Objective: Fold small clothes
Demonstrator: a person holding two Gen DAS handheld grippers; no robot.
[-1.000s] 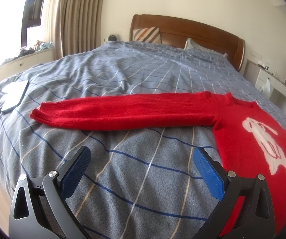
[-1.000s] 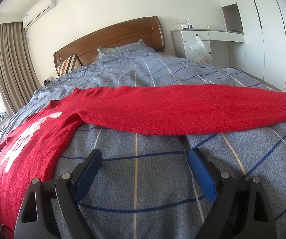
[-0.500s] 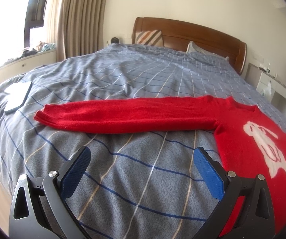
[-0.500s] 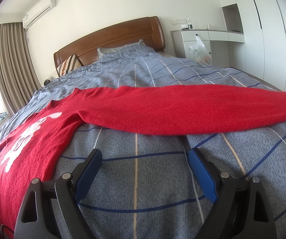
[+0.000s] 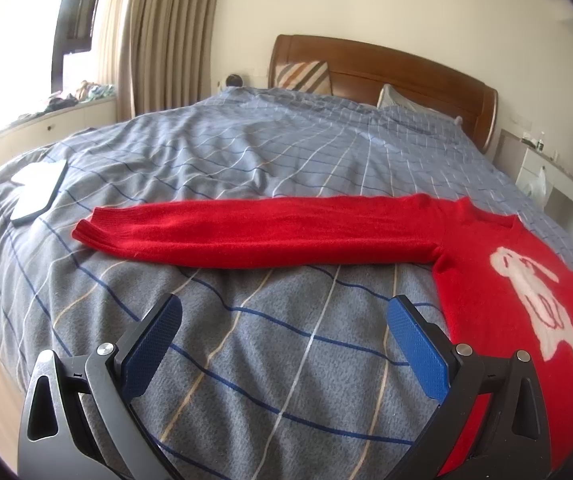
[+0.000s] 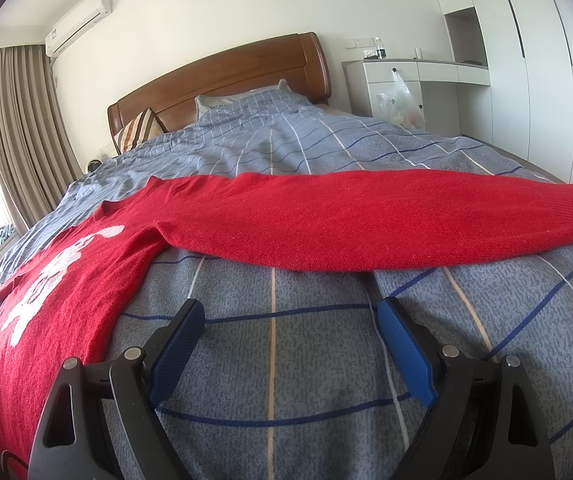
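A red knit sweater (image 5: 498, 292) with a white animal picture lies flat on the bed, both sleeves stretched out sideways. In the left wrist view its left sleeve (image 5: 254, 232) runs across in front of my left gripper (image 5: 284, 312), which is open, empty and a little short of the sleeve. In the right wrist view the sweater body (image 6: 66, 280) is at the left and the other sleeve (image 6: 386, 220) runs to the right. My right gripper (image 6: 290, 314) is open and empty, just short of that sleeve.
The bed has a grey-blue checked cover (image 5: 286, 152) and a wooden headboard (image 5: 386, 64) with pillows. A white flat object (image 5: 38, 192) lies near the bed's left edge. White cabinets and a plastic bag (image 6: 398, 100) stand right of the bed. Curtains (image 5: 162, 32) hang at the left.
The left gripper has pulled back and risen a little, so the sleeve sits farther from it. The right gripper has not moved.
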